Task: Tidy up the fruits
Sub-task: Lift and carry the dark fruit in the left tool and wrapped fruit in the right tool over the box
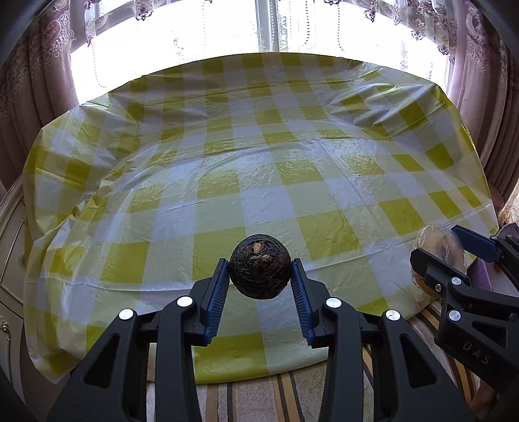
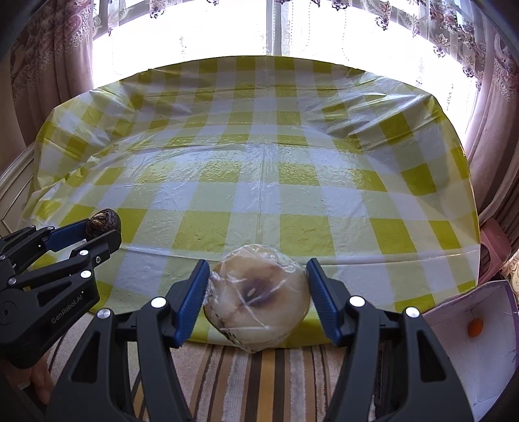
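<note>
yellow checked tablecloth [image 1: 259,155], bright curtained window [image 1: 266,29]

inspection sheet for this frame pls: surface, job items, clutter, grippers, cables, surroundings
Surface: yellow-and-white checked plastic tablecloth, wrinkled, bare.
Job's things: dark round wrinkled fruit and pale round fruit wrapped in clear film, both held above the table's near edge.
Clutter: small orange ball in a white open box, right of the table.
Grippers: left gripper shut on the dark fruit; right gripper shut on the wrapped fruit.
Cables: nothing seen.
Surroundings: bright window with patterned lace curtains; striped rug below.
</note>
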Motion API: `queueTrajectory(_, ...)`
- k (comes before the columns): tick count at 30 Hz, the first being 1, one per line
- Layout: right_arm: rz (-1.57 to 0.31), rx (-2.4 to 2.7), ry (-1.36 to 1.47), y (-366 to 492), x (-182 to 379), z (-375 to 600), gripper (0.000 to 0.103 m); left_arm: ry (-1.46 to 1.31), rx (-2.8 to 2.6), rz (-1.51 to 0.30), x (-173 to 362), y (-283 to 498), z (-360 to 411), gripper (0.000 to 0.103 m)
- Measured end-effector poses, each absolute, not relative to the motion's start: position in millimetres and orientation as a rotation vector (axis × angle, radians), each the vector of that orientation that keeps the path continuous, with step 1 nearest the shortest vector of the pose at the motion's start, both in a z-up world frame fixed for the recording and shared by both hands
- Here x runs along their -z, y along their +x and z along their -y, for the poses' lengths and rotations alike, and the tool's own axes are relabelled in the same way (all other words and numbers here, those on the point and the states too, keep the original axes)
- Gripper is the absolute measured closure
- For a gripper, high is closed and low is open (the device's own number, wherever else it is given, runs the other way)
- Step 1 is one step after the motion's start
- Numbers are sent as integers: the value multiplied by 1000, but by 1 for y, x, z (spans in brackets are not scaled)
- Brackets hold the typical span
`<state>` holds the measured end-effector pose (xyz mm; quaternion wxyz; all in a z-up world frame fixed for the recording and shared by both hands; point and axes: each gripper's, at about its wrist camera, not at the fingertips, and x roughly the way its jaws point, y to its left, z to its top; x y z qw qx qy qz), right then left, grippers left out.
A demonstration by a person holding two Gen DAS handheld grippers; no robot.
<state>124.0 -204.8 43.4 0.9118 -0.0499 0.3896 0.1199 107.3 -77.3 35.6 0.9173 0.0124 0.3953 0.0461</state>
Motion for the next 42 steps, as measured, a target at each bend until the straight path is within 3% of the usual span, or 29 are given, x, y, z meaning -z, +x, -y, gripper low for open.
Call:
queueTrajectory(25, -845, -86, -54, 45, -30, 323, 41, 12, 218, -850, -17, 53, 198, 66)
queueTrajectory(42, -881, 217, 7, 21, -2, 471, 41, 156, 501, -851, -8, 50, 327, 66)
